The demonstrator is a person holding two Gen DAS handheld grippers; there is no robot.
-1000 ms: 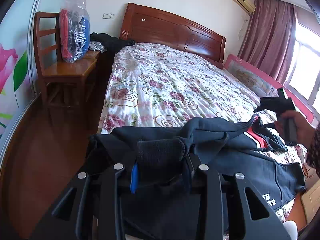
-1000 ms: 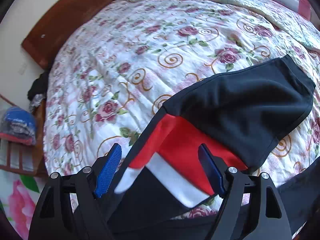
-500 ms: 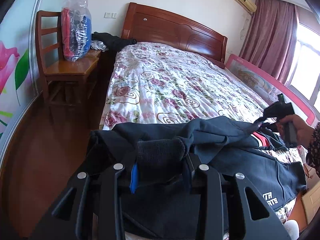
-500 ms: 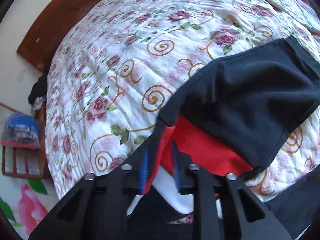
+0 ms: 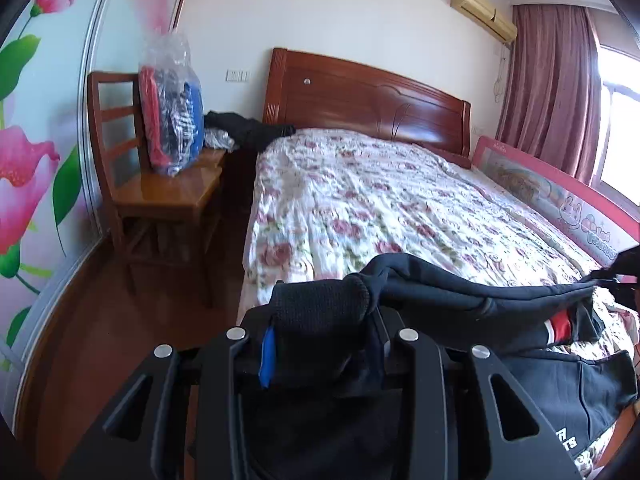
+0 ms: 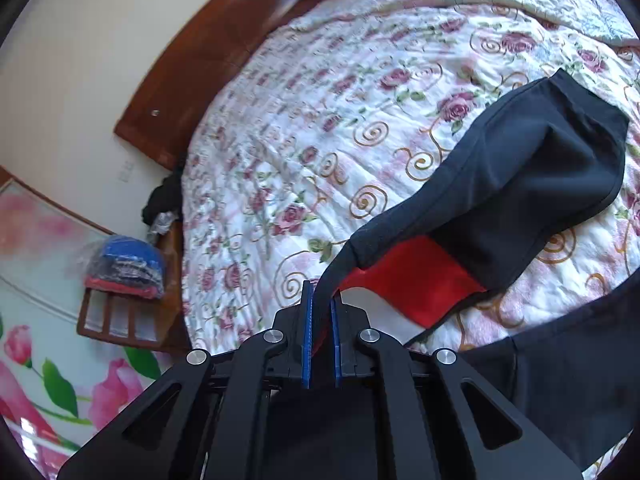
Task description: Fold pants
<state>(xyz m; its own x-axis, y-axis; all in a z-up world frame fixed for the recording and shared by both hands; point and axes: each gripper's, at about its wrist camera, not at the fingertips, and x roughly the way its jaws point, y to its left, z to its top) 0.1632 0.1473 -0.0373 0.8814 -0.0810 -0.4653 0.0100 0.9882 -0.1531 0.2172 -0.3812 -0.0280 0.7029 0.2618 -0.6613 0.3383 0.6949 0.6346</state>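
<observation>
Over on the far left there's a wooden chair (image 5: 160, 196) against the flowery wall, with a clear plastic bag of clothes (image 5: 170, 108) standing on the seat. Just right of it some dark clothing (image 5: 244, 130) is heaped on the nightstand, next to the wooden headboard (image 5: 368, 104). The bed (image 5: 360, 208) with its rose-print cover fills the middle, a pink bed rail (image 5: 560, 196) runs along its right side, and a curtain (image 5: 552, 92) hangs at the window beyond.

Near the foot of the bed, the left gripper (image 5: 324, 356) is clamped on a bunched, ribbed part of the dark pants (image 5: 460, 292); there's a thick wad of fabric between its pads, so it looks only partly closed but it's definitely gripping. From there the pants stretch off to the right, lifted off the cover, with a red and white stripe showing further along and more of the garment hanging lower at the near right.

In the right wrist view the right gripper (image 6: 320, 320) has just pinched down on a thin dark edge of the pants, right beside the red and white panel, jaws almost together with the cloth between the blue pads (image 6: 307, 336). Past it, the far dark end of the garment lies on the cover, further right.
</observation>
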